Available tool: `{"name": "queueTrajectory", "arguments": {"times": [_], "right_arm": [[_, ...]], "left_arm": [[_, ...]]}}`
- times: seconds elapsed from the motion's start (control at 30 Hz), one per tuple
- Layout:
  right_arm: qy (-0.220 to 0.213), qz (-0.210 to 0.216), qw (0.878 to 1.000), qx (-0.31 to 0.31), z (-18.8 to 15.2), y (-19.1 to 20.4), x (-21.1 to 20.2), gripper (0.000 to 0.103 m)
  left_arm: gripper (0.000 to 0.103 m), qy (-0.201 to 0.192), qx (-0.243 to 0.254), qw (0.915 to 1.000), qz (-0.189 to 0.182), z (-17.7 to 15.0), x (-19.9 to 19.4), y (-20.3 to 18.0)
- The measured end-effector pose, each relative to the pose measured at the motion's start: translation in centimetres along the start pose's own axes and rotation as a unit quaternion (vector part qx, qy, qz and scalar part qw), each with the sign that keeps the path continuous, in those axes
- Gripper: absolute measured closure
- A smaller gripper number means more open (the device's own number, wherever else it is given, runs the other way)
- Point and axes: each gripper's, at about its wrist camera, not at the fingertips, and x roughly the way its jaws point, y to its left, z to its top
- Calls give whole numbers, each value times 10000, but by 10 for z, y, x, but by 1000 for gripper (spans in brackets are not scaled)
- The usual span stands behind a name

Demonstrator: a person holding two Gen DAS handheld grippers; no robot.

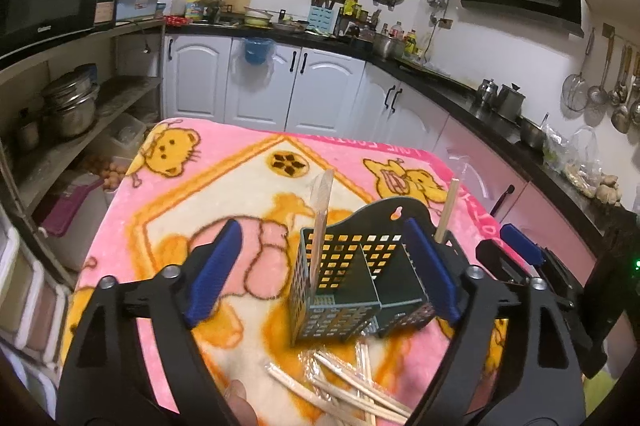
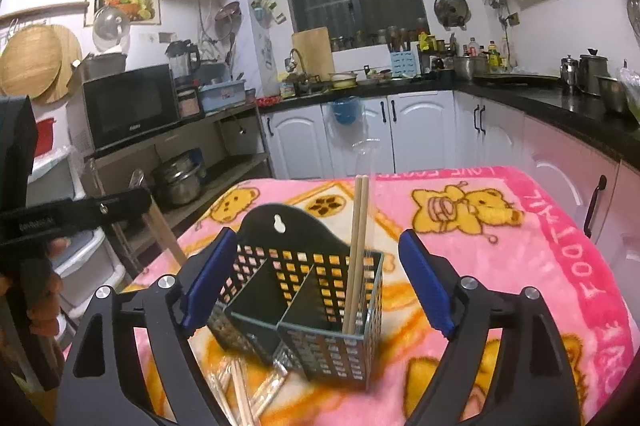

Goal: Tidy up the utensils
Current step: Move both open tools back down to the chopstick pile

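Left tongs (image 1: 324,274): blue-padded jaws spread wide, nothing gripped; dark perforated metal utensil caddy with 2 compartments (image 1: 352,278) stands between and just beyond the pads, right pad close against its side, contact not certain.
Right tongs (image 2: 318,280): blue-padded jaws likewise wide apart, empty; same caddy (image 2: 304,306) framed between them, pads apart from its walls.
Already stowed: 1 pair of pale wooden chopsticks (image 2: 357,254) upright in the compartment nearer the right tongs' right pad; 1 flat pale wooden stick (image 1: 320,222) upright in the compartment towards the left tongs' left pad.
Still loose: heap of pale wooden chopsticks in clear wrap (image 1: 344,390) on the pink cartoon-bear blanket (image 1: 200,186), below and nearer than both sets of tongs, in front of the caddy.
Long axis: sticks lie flat, fanned, mostly slanting from near left to far right across the left tongs' view.
Nearer hand: probably left; heap sits low and central between its arms, only partly visible (image 2: 240,394) at the lower left of the right tongs.
Next move, as judged: draw back and dip towards the heap, pads closing across a stick's width.
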Motion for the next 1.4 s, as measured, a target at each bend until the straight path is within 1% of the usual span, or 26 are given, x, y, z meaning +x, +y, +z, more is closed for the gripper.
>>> {"name": "queueTrajectory", "arguments": {"times": [0.03,0.2,0.47,0.8,0.93,1.3,1.4], "right_arm": [[16,1,10000,-40,-1,1,-2,22],[84,-23,9995,-296,-6,8,-14,22],[179,-36,9986,-500,-19,12,-30,21],[324,133,9973,-646,-31,16,-47,22],[382,186,9962,-757,-37,20,-53,22],[724,365,9920,-964,-61,32,-63,22],[852,419,9903,-1018,-73,34,-66,24]], "left_arm": [[20,-4,-18,10000,-1,-1,-2,0],[16,-1,-42,10000,-3,-10,-11,1],[16,107,-111,9999,23,-28,-19,6],[15,300,-356,9989,104,-54,-22,17],[15,353,-380,9986,143,-61,-21,16],[15,477,-361,9981,176,-78,-18,14],[15,529,-382,9977,198,-83,-16,16]]}}
